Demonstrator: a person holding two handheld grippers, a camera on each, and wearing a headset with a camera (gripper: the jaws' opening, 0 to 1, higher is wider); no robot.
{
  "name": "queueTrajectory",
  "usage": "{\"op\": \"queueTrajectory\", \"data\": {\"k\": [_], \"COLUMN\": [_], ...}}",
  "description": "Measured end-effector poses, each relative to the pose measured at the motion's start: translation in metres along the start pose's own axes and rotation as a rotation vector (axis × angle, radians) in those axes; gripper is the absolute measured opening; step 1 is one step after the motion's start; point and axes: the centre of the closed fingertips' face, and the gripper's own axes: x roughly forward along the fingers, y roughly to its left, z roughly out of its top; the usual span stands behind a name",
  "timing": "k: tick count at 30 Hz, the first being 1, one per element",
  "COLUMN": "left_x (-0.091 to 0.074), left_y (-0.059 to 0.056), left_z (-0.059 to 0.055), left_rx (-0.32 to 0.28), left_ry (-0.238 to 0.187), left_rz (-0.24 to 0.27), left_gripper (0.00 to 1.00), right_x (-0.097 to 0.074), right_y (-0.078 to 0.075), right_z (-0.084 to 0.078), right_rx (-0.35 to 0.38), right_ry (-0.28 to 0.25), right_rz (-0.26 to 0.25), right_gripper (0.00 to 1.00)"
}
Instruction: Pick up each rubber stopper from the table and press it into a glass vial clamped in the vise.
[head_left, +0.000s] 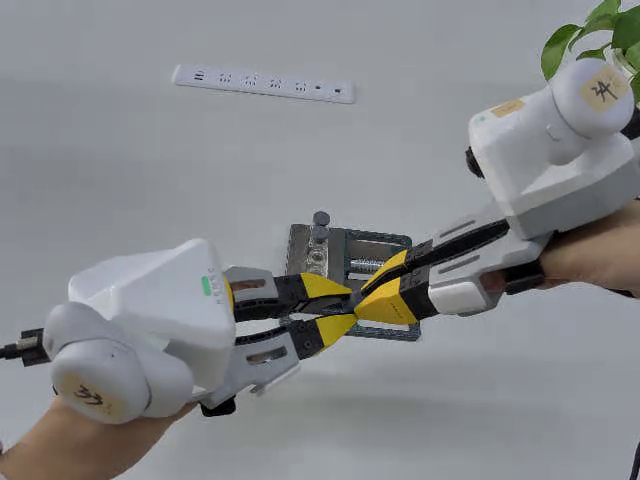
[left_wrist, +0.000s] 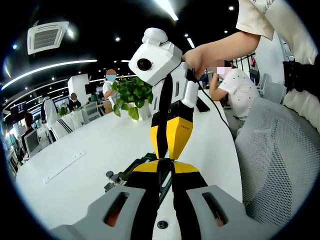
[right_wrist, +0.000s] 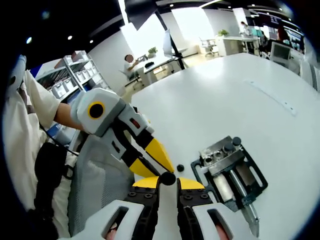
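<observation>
From the head view, we see the left gripper (head_left: 340, 308) reaching in from the lower left and the right gripper (head_left: 372, 295) from the upper right. Their yellow tips meet just above the grey metal bench vise (head_left: 298, 245) on the white table (head_left: 150, 180). We judge they come together here so a stopper can be passed or steadied close to where it must go. A long white power strip (head_left: 263, 83) lies well apart at the back.

In the left gripper view, that gripper's jaws run up to the right gripper's yellow tips, which come down onto them. We cannot tell whether the left jaws are clamped or slightly parted.

In the right gripper view, the right jaws are closed on a small black rubber stopper (right_wrist: 167, 178) at their very tips, with the left gripper's tips touching or just beside it. A second black stopper (right_wrist: 180, 168) lies on the table near the vise. The vise's clear glass vials (right_wrist: 209, 161) stand in a row, and two look plugged.
</observation>
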Motion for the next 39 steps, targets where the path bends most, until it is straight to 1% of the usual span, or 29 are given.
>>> {"op": "queueTrajectory", "data": {"k": [4,10,14,16,21,28,32,35,39], "left_x": [-0.0009,-0.0014,-0.0017,-0.0016,-0.0016,-0.0022,-0.0026,-0.0036,-0.0037], "left_y": [0.0022,0.0036,0.0046,0.0046,0.0062,0.0066,0.0056,0.0058,0.0052], "left_z": [0.0001,-0.0002,-0.0002,-0.0003,0.0002,-0.0006,-0.0021,-0.0021,-0.0026], "left_rx": [0.000,-0.003,0.004,0.012,0.010,-0.007,-0.008,-0.018,-0.021], "left_ry": [-0.002,0.000,0.003,0.006,0.006,0.006,0.008,0.002,0.002], "left_rz": [0.011,0.019,0.025,0.027,0.037,0.043,0.044,0.048,0.047], "left_gripper": [0.05,0.05,0.05,0.05,0.05,0.05,0.05,0.05,0.05], "right_x": [0.0008,0.0013,0.0019,0.0024,0.0028,0.0043,0.0054,0.0053,0.0056], "right_y": [0.0015,0.0018,0.0021,0.0020,0.0002,-0.0002,0.0005,0.0014,0.0028], "right_z": [0.0024,0.0036,0.0048,0.0051,0.0065,0.0062,0.0049,0.0052,0.0044], "right_rx": [0.016,0.019,0.040,0.050,0.076,0.071,0.074,0.083,0.073], "right_ry": [-0.014,-0.015,-0.025,-0.027,-0.038,-0.038,-0.031,-0.033,-0.023], "right_rz": [0.006,0.004,0.006,0.003,-0.008,-0.019,-0.017,-0.016,-0.013], "right_gripper": [0.09,0.10,0.11,0.11,0.09,0.07,0.07,0.06,0.06]}}
